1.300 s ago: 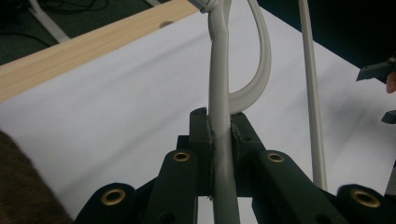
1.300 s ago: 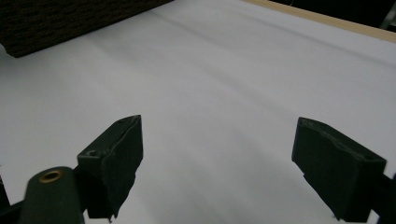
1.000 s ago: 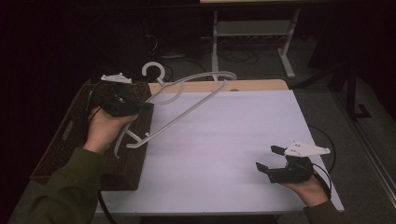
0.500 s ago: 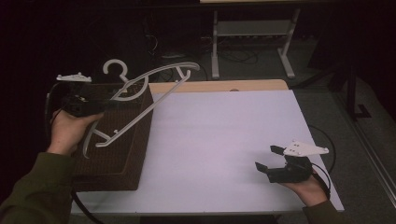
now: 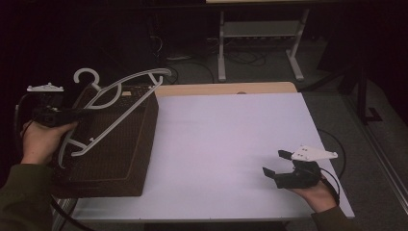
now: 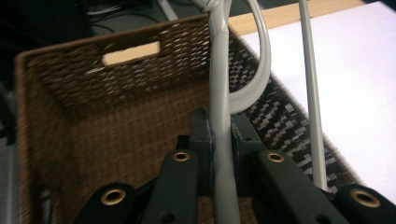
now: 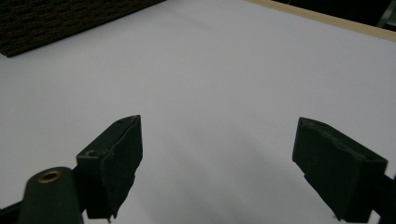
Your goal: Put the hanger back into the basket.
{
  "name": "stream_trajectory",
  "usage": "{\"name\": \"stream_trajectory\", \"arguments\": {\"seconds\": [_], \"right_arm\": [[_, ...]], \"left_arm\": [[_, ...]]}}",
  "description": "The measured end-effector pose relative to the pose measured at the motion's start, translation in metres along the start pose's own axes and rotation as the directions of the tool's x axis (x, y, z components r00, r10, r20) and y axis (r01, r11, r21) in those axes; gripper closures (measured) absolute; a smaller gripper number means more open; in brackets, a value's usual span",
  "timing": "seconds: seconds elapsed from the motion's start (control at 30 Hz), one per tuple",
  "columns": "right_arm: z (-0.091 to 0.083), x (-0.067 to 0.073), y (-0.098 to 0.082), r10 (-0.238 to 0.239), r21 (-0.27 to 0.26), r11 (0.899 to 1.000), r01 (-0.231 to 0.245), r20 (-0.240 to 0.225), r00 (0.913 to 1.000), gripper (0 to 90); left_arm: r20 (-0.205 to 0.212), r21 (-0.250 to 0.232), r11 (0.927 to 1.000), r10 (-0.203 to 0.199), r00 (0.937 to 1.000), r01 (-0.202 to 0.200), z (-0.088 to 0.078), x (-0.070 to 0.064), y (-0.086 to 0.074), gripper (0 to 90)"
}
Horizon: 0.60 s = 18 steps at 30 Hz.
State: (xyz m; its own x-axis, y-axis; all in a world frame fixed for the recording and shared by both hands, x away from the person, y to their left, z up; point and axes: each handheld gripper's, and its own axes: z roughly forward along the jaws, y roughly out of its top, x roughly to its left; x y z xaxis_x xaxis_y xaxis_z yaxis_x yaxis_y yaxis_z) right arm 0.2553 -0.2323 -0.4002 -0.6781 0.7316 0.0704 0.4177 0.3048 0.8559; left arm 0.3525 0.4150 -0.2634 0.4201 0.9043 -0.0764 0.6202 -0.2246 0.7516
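Grey hanger clamped in left gripper, long axis slanting over wicker basket directly below; right gripper gapes, far right on worktop.

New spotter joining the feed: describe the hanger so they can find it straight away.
Start at the brown woven basket on the table's left edge. Above it, the left gripper clamps a pale grey hanger, tilted, its hook toward the far left, the one light, thin thing there.
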Motion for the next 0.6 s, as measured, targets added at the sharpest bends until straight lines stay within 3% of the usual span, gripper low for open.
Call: {"name": "stream_trajectory", "arguments": {"seconds": [0.27,0.6], "right_arm": [[0.001,0.0,0.0,0.001,-0.001,1.0,-0.001,0.005,1.0,15.6],[0.001,-0.001,0.0,0.01,-0.002,1.0,-0.01,0.006,0.9999,16.0]], "left_arm": [[-0.044,0.009,0.9995,-0.031,0.9985,0.031,-0.009,0.022,-0.018,82.5],[-0.079,0.03,0.9978,-0.056,0.9953,0.059,-0.016,0.04,-0.036,82.5]]}}
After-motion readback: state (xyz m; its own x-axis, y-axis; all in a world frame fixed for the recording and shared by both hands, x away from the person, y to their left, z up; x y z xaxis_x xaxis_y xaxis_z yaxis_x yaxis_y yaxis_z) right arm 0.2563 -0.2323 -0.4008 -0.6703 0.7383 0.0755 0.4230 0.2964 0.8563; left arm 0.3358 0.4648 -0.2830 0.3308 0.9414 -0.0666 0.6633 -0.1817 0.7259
